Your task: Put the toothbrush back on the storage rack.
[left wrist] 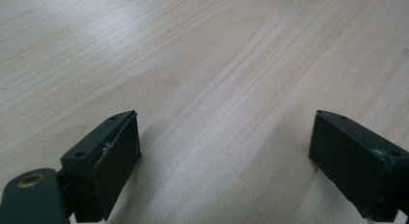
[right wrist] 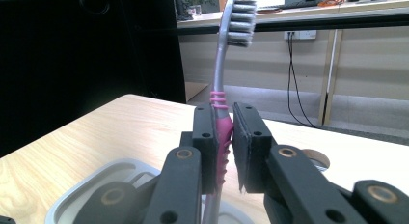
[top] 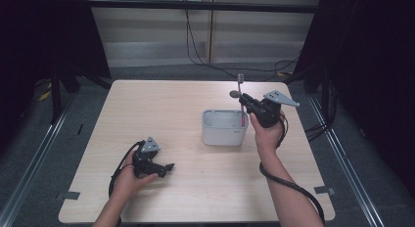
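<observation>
A grey and pink toothbrush point(top: 241, 97) stands upright over the right end of a pale grey holder box point(top: 224, 127), bristles up. My right gripper point(top: 243, 101) is shut on its pink handle. In the right gripper view the toothbrush point(right wrist: 223, 89) rises between the two jaws of the right gripper point(right wrist: 225, 151), with the holder's rim point(right wrist: 91, 185) below. My left gripper point(top: 169, 167) rests low over the table at the near left, open with nothing in it. In the left gripper view the left gripper point(left wrist: 224, 171) has its jaws wide apart above bare wood.
The wooden table point(top: 161, 109) has bare room around the holder. Cables point(top: 205, 56) run along the floor behind the table's far edge. Dark curtains stand at both sides.
</observation>
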Tool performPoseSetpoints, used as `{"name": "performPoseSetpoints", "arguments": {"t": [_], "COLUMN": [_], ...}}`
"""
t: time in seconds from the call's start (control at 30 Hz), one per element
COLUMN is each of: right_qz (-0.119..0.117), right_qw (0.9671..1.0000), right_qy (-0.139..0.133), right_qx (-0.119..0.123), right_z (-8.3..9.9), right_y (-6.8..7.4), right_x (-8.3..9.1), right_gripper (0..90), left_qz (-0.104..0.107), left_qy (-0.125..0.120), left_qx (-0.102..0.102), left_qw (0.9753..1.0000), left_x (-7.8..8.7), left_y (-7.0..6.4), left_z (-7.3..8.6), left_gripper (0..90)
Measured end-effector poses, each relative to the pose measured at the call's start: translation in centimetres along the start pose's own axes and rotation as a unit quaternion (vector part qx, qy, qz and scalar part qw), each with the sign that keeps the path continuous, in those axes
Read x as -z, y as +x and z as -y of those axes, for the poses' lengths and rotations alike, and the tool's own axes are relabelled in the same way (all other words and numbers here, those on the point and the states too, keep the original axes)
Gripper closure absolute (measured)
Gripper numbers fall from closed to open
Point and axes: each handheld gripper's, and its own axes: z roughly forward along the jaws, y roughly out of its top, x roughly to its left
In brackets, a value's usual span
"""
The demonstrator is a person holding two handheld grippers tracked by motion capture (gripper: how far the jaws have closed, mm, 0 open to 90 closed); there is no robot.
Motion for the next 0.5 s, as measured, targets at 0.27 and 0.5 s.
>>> {"name": "performPoseSetpoints", "arguments": {"t": [0.27,0.5], "right_qz": [-0.001,0.000], "right_qw": [1.0000,1.0000], "right_qy": [-0.003,-0.002], "right_qx": [-0.003,-0.005], "right_z": [0.0,0.3], "right_y": [-0.1,-0.3], "right_x": [0.8,1.9], "right_gripper": [80.4,80.3], "left_qz": [0.000,0.000], "left_qy": [0.000,0.000], "left_qx": [-0.001,0.000], "left_qw": [1.0000,1.0000], "left_x": [0.0,0.0], "left_y": [0.0,0.0], "left_z": [0.0,0.0], "left_gripper": [10.4,10.4]}}
